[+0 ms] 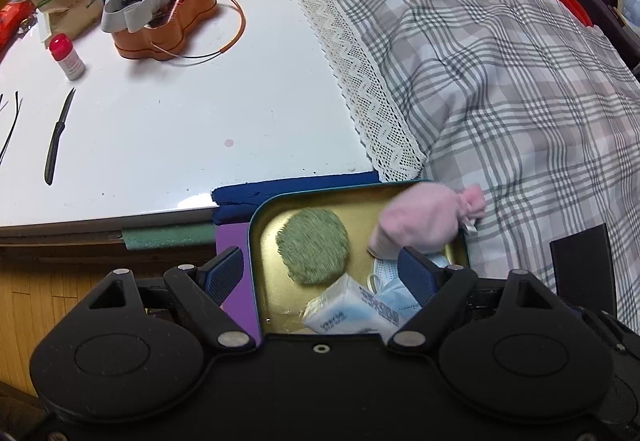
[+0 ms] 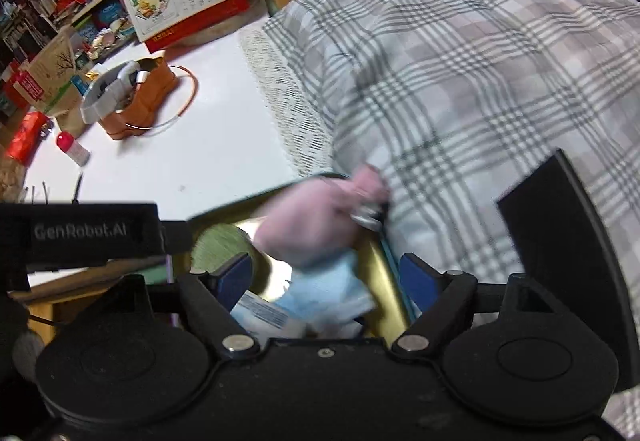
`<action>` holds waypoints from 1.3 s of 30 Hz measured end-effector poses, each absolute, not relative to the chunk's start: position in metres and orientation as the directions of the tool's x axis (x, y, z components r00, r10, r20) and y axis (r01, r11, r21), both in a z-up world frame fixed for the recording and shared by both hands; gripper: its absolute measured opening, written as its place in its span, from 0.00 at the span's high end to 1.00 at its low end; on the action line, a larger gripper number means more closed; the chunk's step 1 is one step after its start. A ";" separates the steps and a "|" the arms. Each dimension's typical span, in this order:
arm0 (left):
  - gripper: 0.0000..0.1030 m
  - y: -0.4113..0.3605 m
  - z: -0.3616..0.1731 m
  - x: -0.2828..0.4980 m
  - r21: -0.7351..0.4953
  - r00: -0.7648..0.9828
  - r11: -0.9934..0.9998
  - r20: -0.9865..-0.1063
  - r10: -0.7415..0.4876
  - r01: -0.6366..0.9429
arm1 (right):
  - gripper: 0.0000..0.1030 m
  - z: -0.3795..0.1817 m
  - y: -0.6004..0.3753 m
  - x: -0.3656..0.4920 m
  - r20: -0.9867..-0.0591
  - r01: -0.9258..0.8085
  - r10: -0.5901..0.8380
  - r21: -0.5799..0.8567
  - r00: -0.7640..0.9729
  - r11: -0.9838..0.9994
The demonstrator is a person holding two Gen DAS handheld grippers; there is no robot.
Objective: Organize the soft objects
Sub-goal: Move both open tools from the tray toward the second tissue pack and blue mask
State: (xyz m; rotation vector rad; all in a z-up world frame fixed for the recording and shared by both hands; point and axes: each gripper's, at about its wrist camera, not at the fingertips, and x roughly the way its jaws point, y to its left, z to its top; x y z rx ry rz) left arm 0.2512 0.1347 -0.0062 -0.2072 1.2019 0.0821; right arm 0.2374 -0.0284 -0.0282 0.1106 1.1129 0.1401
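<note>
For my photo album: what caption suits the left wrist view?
Open left gripper above a teal tin holding a green pad, pink pouch, and tissues.

Your left hand-held gripper (image 1: 322, 271) has a matte black plastic body with two broad rounded lobes, each marked by a shallow circular recess. Black linkage arms hinge on silver round-headed pins, and a small screw sits at the centre of the front edge. Its fingers (image 1: 416, 273) carry dark blue pads with a fine ribbed texture. Your right hand-held gripper (image 2: 326, 279) is built the same way. In its view, the black housing (image 2: 86, 231) reads "GenRobot.AI" in grey letters.
</note>
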 end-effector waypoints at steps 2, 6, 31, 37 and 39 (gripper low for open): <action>0.22 0.132 -0.005 0.251 -0.106 0.364 0.981 -0.930 -0.041 -0.161 | 0.22 -0.027 -0.036 0.229 -0.889 -0.041 0.152 0.149 0.432 0.988; 0.22 0.126 -0.007 0.251 -0.090 0.362 0.988 -0.932 -0.038 -0.128 | 0.22 -0.022 -0.049 0.213 -0.893 -0.015 0.136 0.143 0.430 0.990; 0.22 0.013 -0.014 0.189 -0.061 0.313 0.956 -0.937 -0.154 0.288 | 0.22 0.062 -0.179 0.072 -0.834 0.202 -0.010 0.122 0.551 0.972; 0.22 -0.026 0.004 0.172 -0.057 0.312 0.931 -0.933 -0.177 0.360 | 0.22 0.078 -0.244 0.036 -0.807 0.340 -0.109 0.119 0.581 0.933; 0.22 -0.040 0.014 0.168 -0.047 0.325 0.922 -0.928 -0.183 0.385 | 0.22 0.082 -0.265 0.024 -0.801 0.388 -0.148 0.112 0.580 0.915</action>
